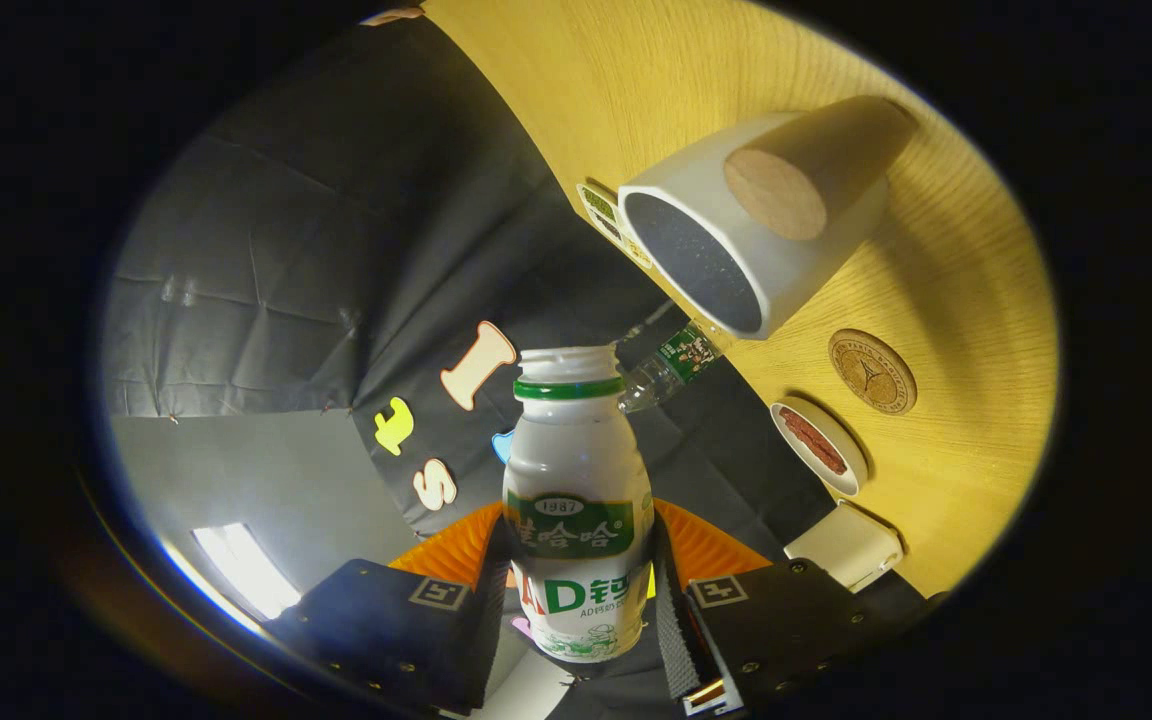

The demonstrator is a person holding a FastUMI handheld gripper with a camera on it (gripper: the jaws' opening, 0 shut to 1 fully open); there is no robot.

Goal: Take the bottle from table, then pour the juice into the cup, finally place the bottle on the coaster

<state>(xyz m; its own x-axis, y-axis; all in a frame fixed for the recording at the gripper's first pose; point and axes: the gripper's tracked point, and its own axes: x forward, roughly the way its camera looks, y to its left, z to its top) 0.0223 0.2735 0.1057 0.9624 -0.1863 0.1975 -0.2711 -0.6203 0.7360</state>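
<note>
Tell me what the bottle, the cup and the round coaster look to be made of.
Bottle, clamped between the gripper fingers: translucent milky plastic, glossy, with a printed label. Cup: probably matte ceramic, pale outside, dark speckled inside. Coaster: likely wood or cork, brown with an engraved emblem. Table: light wood-grain surface.

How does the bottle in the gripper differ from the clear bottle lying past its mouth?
The bottle is milky white and opaque with a green neck ring; the clear bottle is see-through with a small green label. The white bottle sits clamped between both fingers of the gripper; the clear bottle lies beyond them, untouched, by the cup. The white bottle's mouth is open; the clear one's top is hidden. Both carry green labelling.
</note>
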